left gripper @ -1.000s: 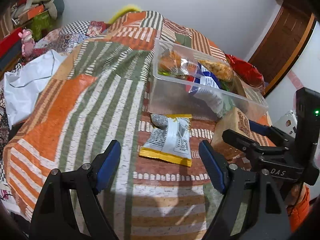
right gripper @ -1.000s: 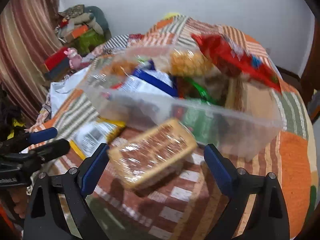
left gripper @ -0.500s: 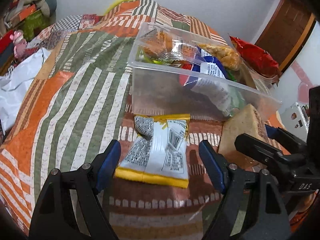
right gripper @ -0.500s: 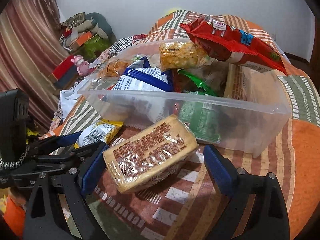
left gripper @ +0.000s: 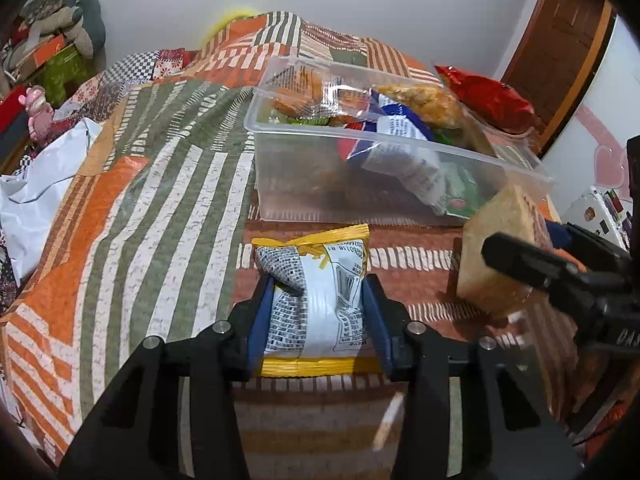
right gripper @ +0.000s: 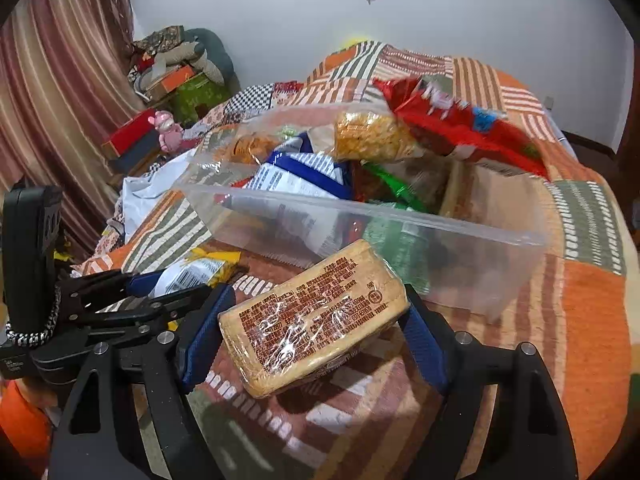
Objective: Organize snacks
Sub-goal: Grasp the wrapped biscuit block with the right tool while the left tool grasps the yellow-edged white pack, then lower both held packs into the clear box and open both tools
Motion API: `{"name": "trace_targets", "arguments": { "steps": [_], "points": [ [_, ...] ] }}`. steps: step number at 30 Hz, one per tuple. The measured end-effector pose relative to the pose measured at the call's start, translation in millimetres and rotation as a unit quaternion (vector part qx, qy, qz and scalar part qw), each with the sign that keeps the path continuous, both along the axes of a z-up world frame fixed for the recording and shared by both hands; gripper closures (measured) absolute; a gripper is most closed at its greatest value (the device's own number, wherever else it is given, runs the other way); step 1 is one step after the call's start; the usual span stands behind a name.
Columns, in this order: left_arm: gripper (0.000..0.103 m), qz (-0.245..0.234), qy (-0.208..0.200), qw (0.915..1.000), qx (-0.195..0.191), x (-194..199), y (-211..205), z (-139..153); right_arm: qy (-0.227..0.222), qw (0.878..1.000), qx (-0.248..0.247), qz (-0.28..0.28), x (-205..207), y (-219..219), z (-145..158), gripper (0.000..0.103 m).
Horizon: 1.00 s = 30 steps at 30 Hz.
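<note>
Yellow-white snack packet [left gripper: 316, 304] lies flat on the bed quilt, just in front of the clear plastic bin [left gripper: 304, 184]. Wrapped cracker block [right gripper: 316, 320] is tilted, label side up, beside the bin's near wall. The bin is piled with bags; a red chip bag [right gripper: 464, 128] rests on its far rim.

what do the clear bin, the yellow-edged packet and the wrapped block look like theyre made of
Clear bin: rigid see-through plastic, slightly frosted; the snacks show through its walls.
Yellow-edged packet: thin printed film, probably plastic; it creases between the left gripper pads.
Wrapped block: tan wafer or biscuit under glossy clear wrap, which glints.
</note>
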<state>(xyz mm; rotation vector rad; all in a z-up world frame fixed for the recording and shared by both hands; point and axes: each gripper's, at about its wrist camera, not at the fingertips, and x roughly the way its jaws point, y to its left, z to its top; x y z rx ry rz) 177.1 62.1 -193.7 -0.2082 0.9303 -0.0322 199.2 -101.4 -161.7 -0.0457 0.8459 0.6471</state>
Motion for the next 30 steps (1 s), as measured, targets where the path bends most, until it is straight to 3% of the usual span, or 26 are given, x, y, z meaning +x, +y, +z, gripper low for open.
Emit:
{"name": "trace_targets", "arguments": {
  "steps": [2, 15, 30],
  "points": [
    [0.069, 0.003, -0.006, 1.0, -0.002, -6, 2, 7, -0.004, 1.0, 0.007, -0.003, -1, -4, 5, 0.024],
    [0.069, 0.012, -0.08, 0.9967, 0.003, -24, 5, 63, -0.042, 0.998, 0.045, -0.006, -7, -7, 36, 0.024],
    [0.069, 0.013, -0.137, 0.9905, 0.002, 17, 12, 98, -0.055, 0.997, 0.056, -0.01, 30, 9, 44, 0.024]
  ]
}}
